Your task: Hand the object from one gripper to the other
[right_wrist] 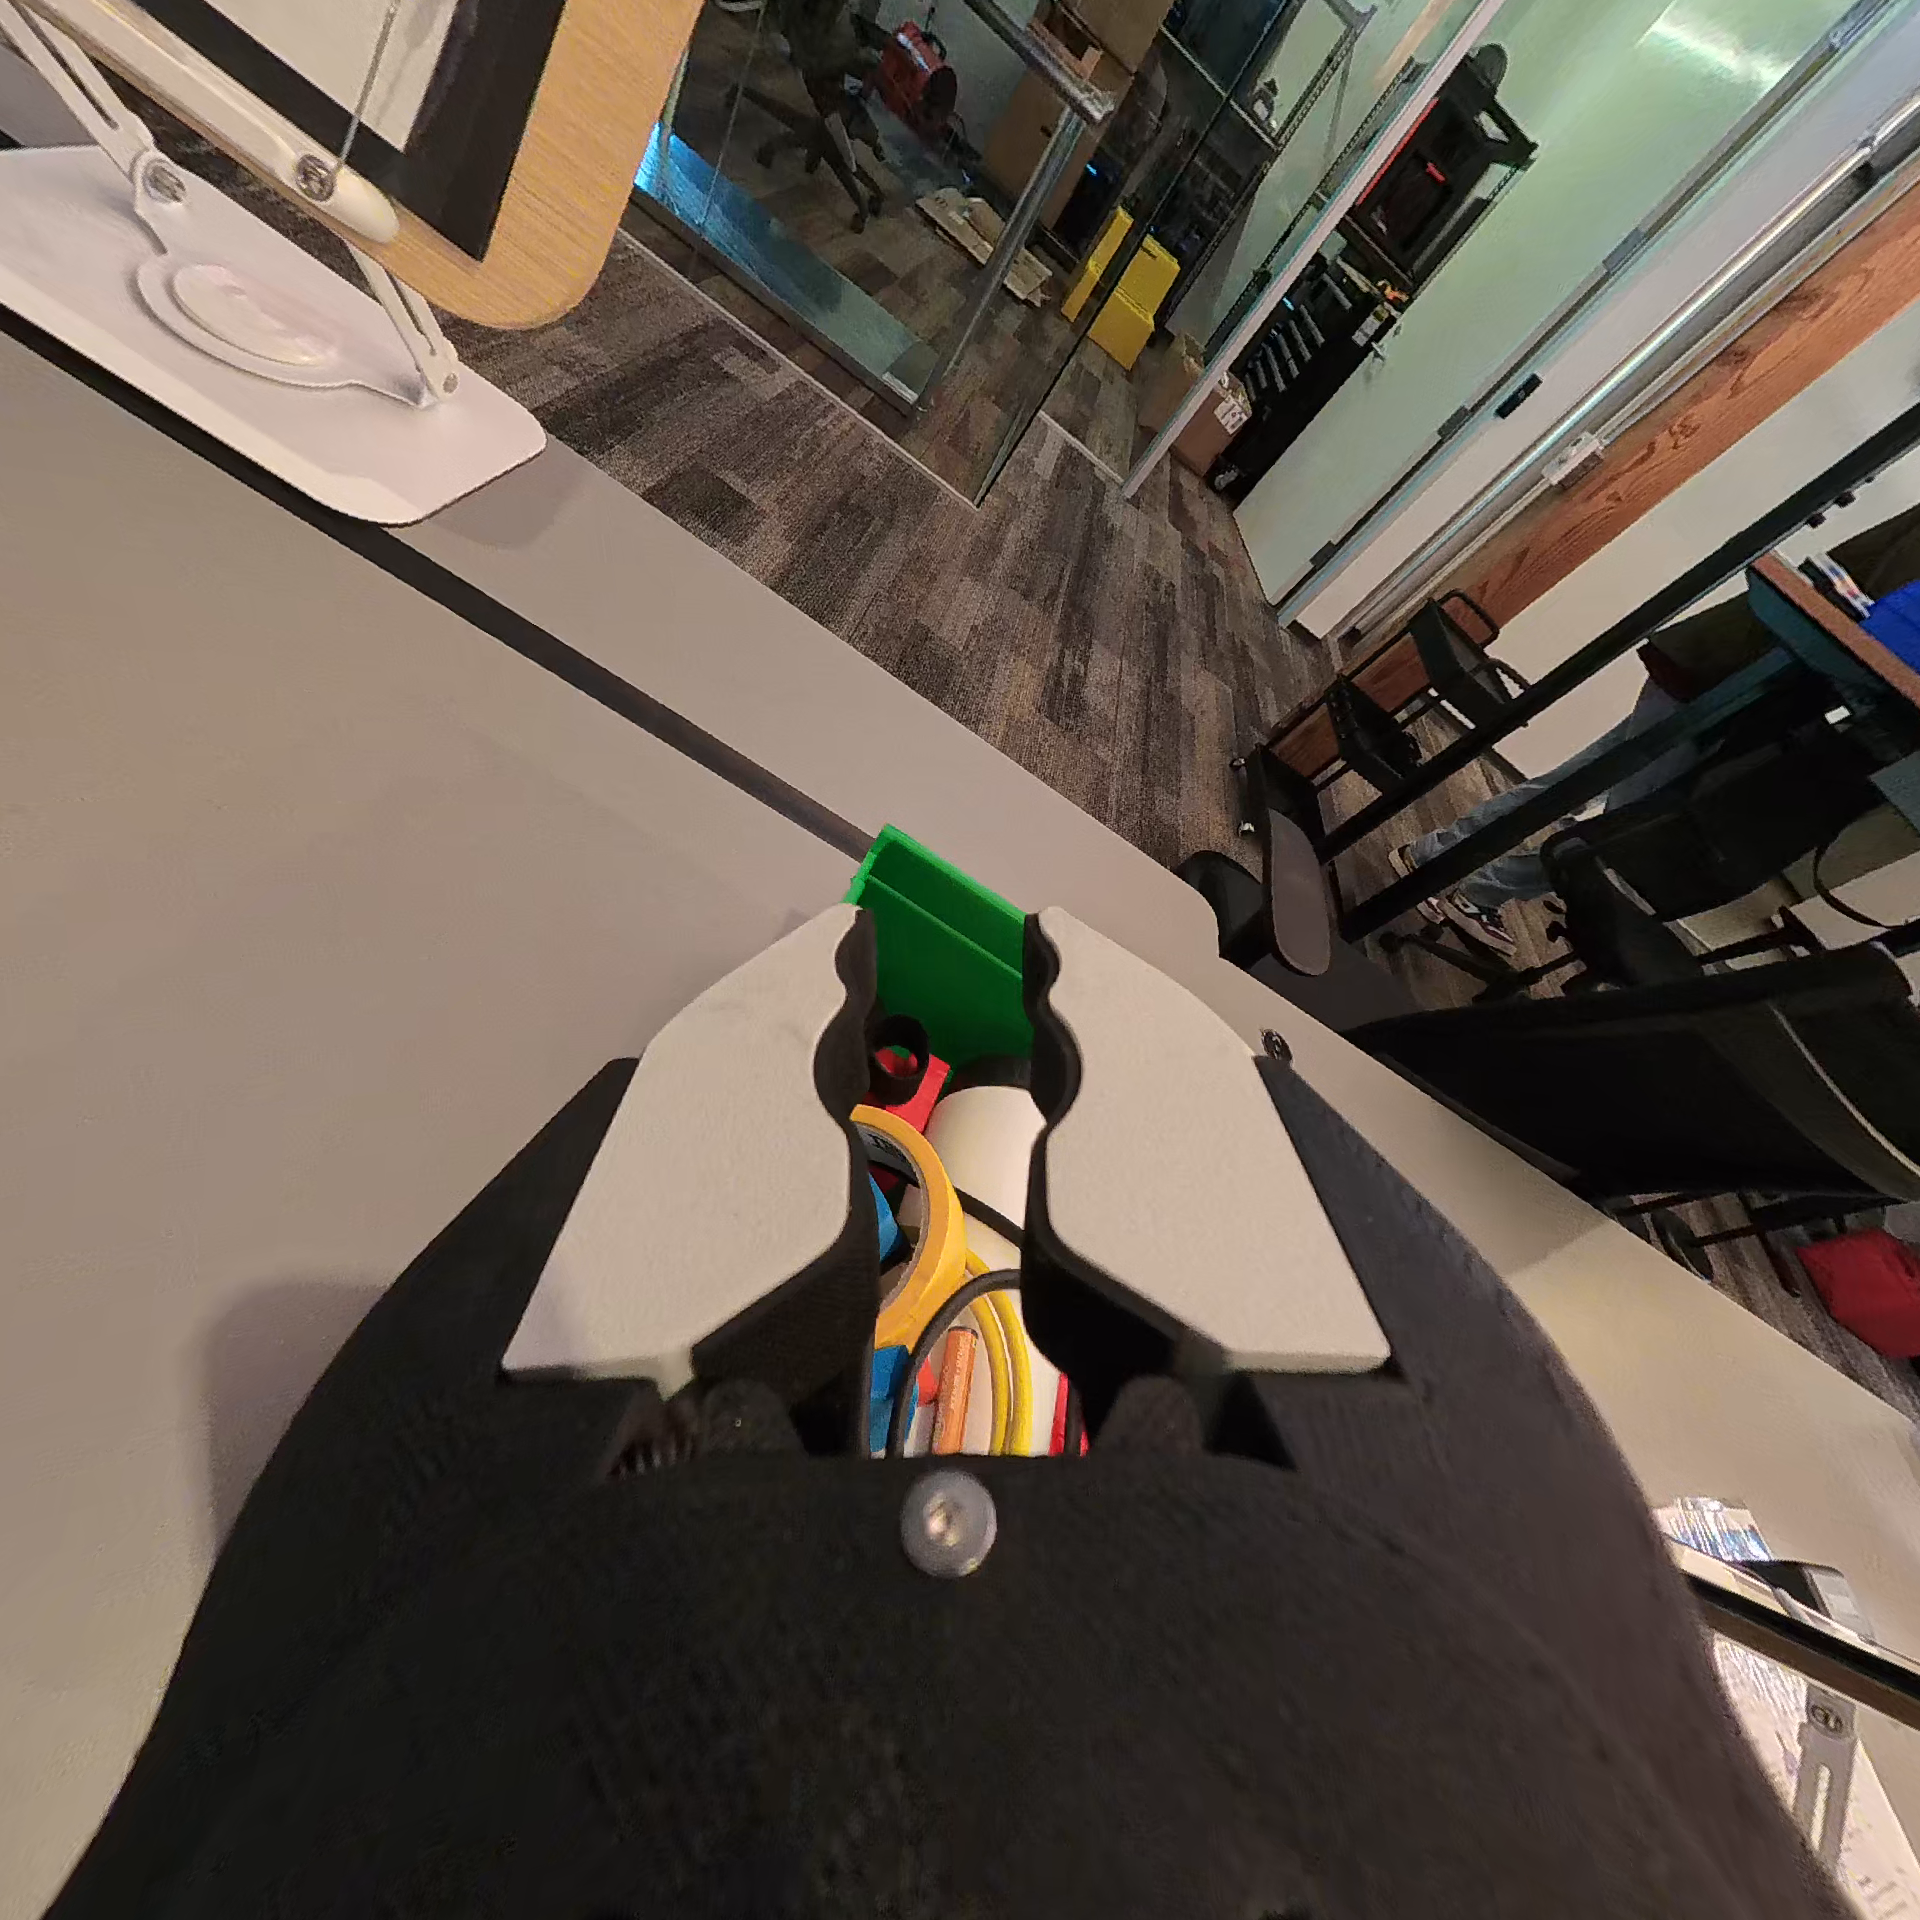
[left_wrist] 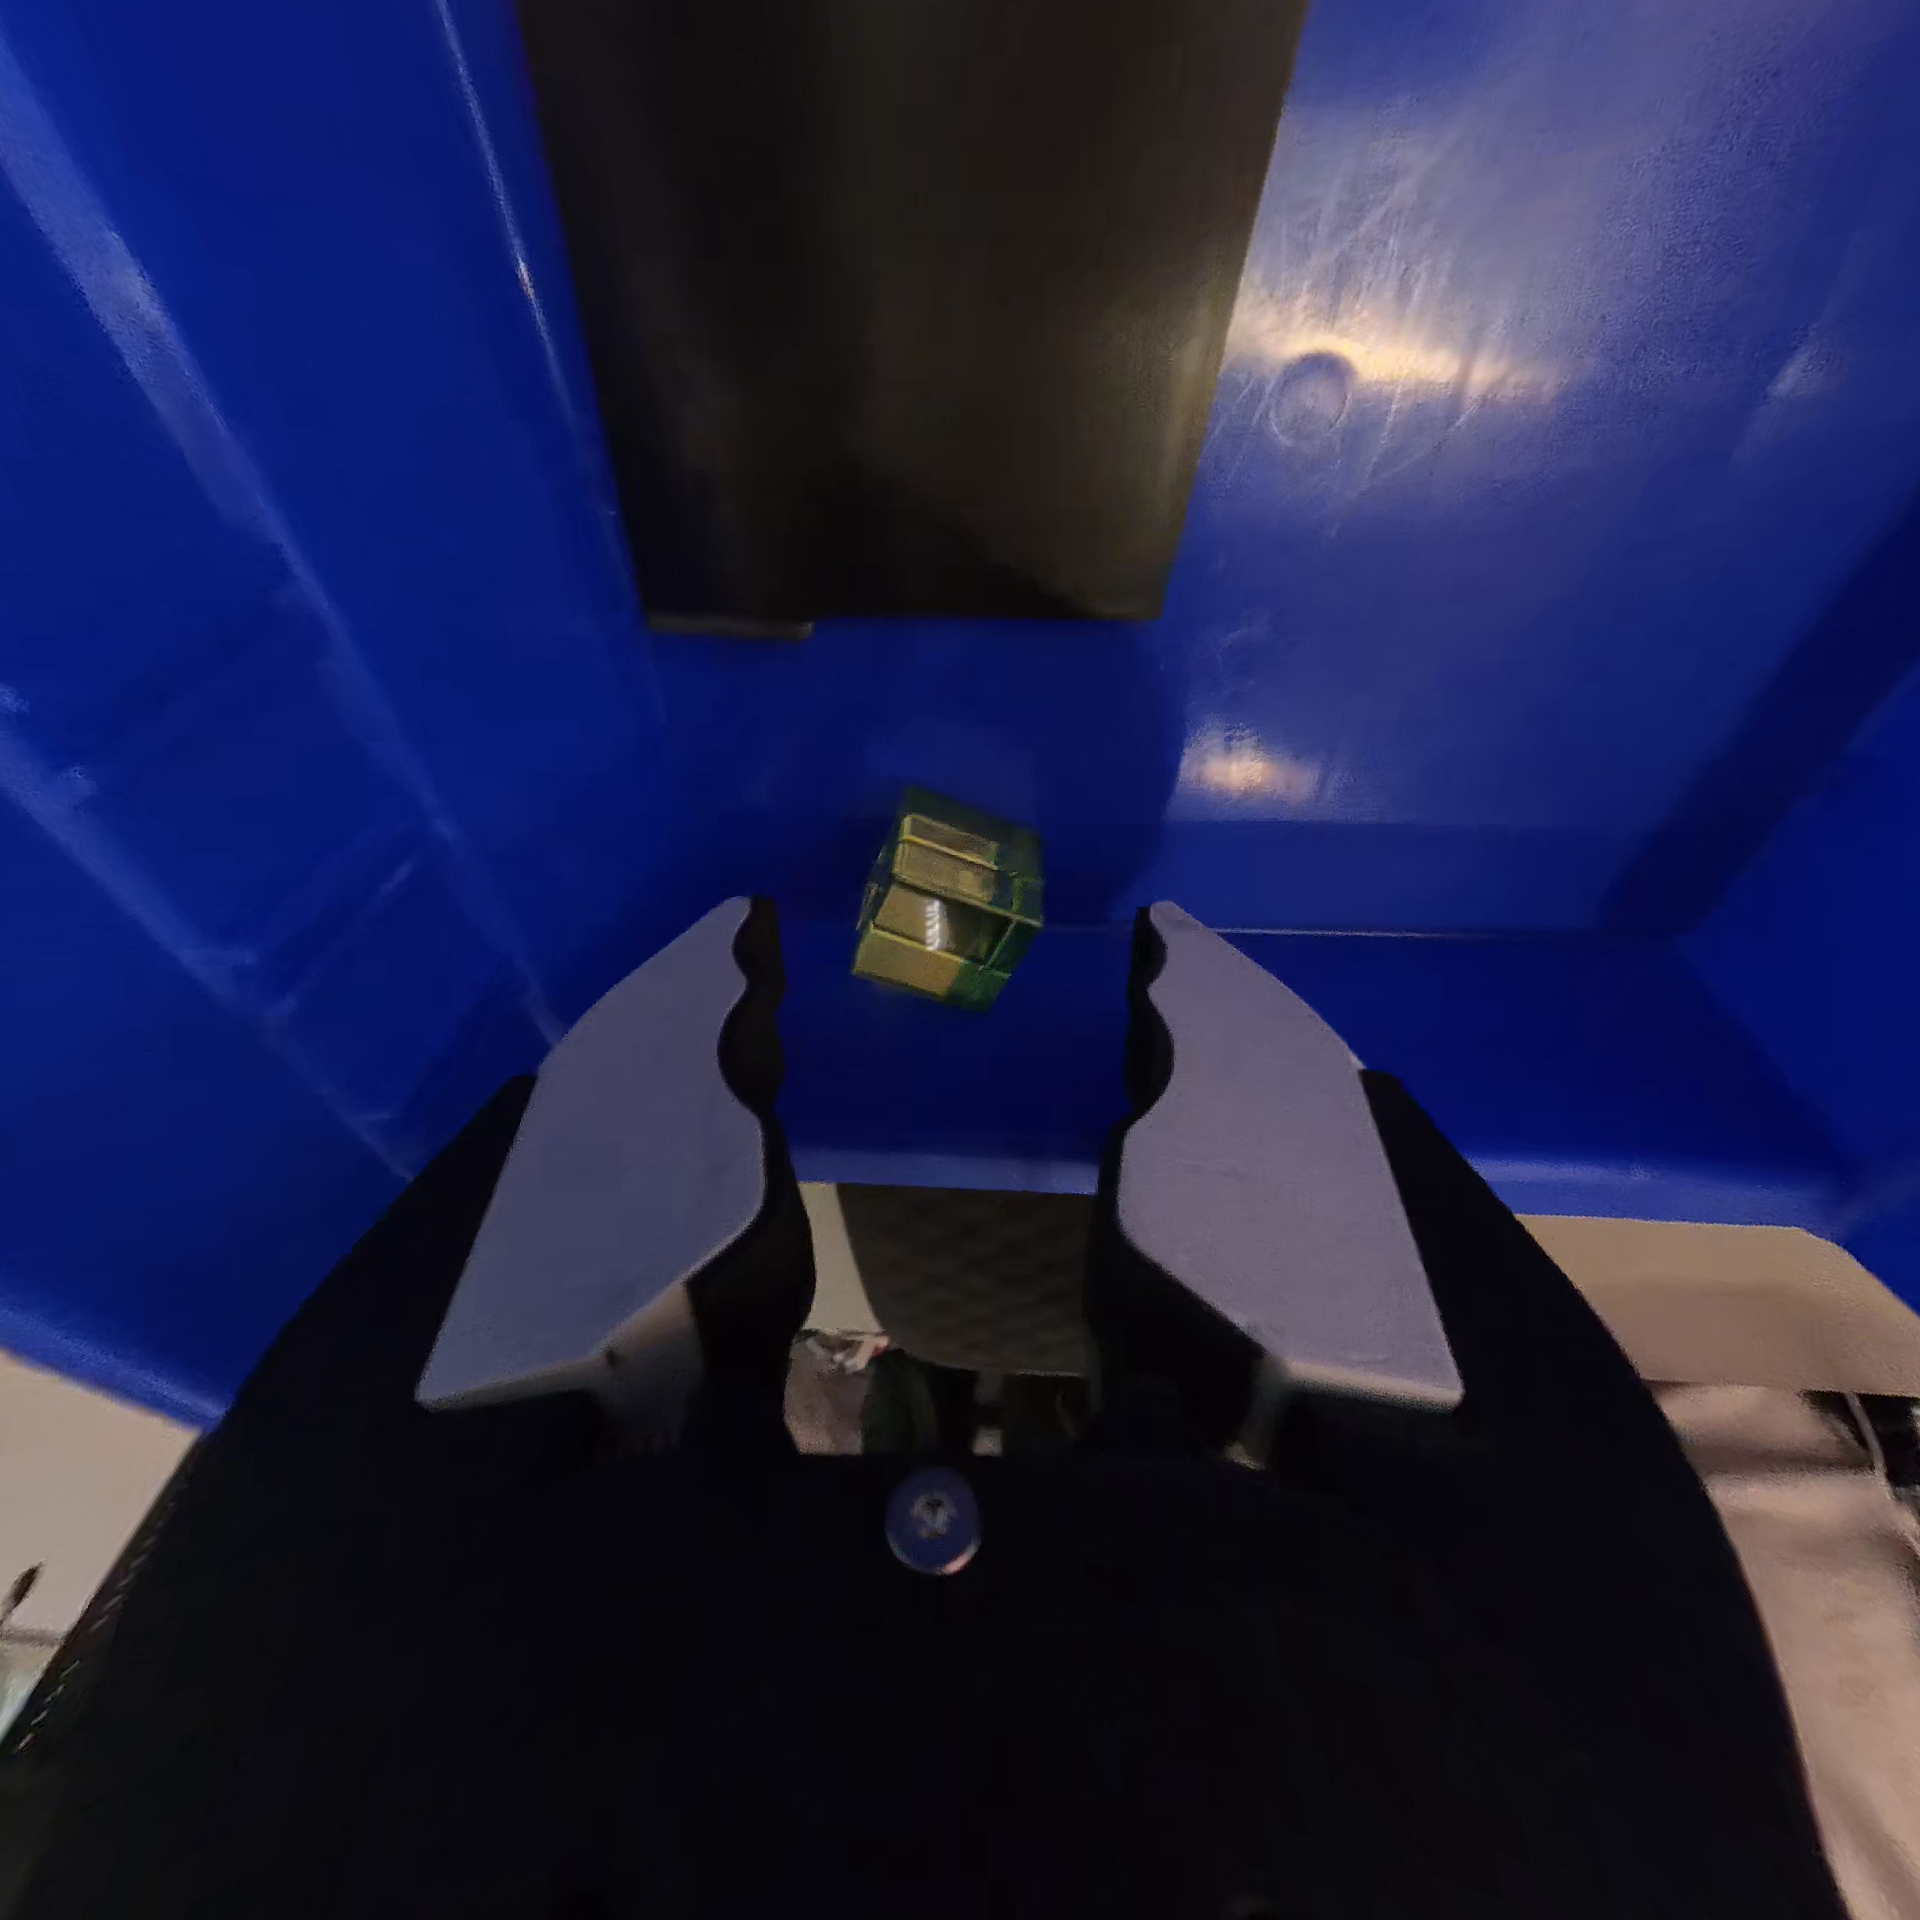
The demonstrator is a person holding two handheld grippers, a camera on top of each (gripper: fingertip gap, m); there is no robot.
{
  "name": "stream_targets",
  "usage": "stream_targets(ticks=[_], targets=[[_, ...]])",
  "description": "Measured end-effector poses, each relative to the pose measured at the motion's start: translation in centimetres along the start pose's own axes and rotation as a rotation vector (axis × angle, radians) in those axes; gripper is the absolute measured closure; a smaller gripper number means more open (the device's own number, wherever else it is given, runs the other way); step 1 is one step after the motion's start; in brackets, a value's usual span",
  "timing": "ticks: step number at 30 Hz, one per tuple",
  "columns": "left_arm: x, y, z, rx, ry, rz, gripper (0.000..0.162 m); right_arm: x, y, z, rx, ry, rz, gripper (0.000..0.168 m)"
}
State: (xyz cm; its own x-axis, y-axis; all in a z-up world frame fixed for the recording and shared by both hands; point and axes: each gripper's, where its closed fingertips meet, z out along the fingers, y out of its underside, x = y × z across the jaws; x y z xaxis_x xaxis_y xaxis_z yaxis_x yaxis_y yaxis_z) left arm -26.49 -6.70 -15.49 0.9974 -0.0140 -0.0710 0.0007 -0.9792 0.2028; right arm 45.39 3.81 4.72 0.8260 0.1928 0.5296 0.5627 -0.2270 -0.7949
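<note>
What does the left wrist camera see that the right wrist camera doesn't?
Only the left wrist view shows the blue bin and a small green cube in it, just past the open left gripper.

Only the right wrist view shows the grey table, a green bin with tape rolls and cables, and the office floor beyond the right gripper.

Both show open, empty grey fingers on a black body.

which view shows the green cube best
The left wrist view: the green cube sits in plain sight inside the blue bin, just beyond the open left gripper. The right wrist view does not show it at all.
</note>
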Motion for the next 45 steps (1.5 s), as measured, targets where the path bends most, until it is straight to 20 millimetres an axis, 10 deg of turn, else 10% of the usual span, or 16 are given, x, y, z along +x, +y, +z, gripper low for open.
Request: stream_targets(ticks=[8,12,23,32,45], targets=[[0.7,-0.4,0.4,-0.002,0.066,0.030,0.091,-0.4,-0.1,0.1,-0.003,-0.009,-0.017,0.140],[1.3,-0.7,0.2,-0.009,0.072,0.027,0.130,-0.5,-0.2,0.1,-0.001,-0.010,-0.022,0.140],[1.6,-0.5,0.2,-0.038,0.070,0.021,0.130,-0.9,-0.3,0.2,-0.004,-0.023,-0.043,0.140],[3.9,-5.7,-3.4,0.249,0.190,0.026,0.130,-1.8,-0.5,0.7,-0.012,-0.043,-0.080,0.140],[5.9,-7.7,-1.4,0.197,0.155,0.164,0.117,-2.1,-0.2,0.8,-0.026,-0.052,-0.101,0.140]])
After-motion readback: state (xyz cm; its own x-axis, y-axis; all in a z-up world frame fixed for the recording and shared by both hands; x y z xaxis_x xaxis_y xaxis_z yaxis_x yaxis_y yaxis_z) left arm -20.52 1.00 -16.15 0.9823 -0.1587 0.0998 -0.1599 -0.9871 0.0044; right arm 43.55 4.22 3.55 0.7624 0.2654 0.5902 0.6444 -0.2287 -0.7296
